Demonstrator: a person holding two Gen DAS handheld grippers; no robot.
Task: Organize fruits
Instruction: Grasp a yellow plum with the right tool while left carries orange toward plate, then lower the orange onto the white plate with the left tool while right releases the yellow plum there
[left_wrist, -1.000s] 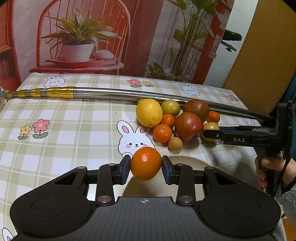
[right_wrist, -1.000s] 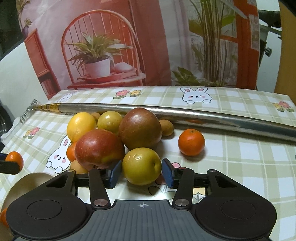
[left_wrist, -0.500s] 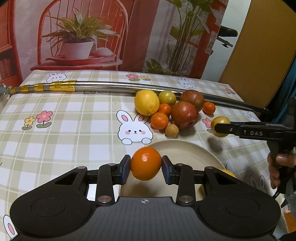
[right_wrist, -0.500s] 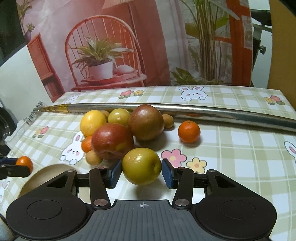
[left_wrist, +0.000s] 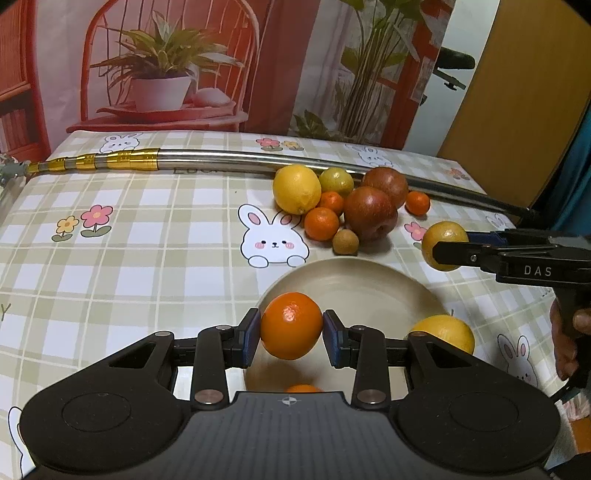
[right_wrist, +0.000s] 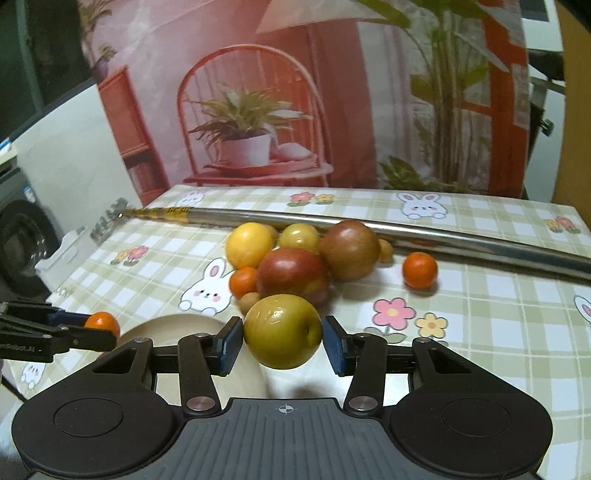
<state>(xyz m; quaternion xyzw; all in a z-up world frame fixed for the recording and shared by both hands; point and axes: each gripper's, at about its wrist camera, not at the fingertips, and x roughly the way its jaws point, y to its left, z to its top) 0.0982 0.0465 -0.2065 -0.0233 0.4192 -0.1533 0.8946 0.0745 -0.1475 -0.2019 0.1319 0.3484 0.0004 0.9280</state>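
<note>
- 2 fruits in transit; we hold an orange (left_wrist: 291, 325) clamped in the left gripper (left_wrist: 291, 332) above the plate (left_wrist: 354, 275).
- Right gripper (right_wrist: 283, 341) clenches a yellow-green fruit (right_wrist: 283, 331) beside the plate.
- Next, we judge: lower, release onto bare plate.

The long pole (left_wrist: 236, 162) is shiny metal with gold bands. The claw (left_wrist: 291, 334) is dull black plastic. The orange (left_wrist: 291, 325) looks glossy. The plate (left_wrist: 354, 280) is smooth.
</note>
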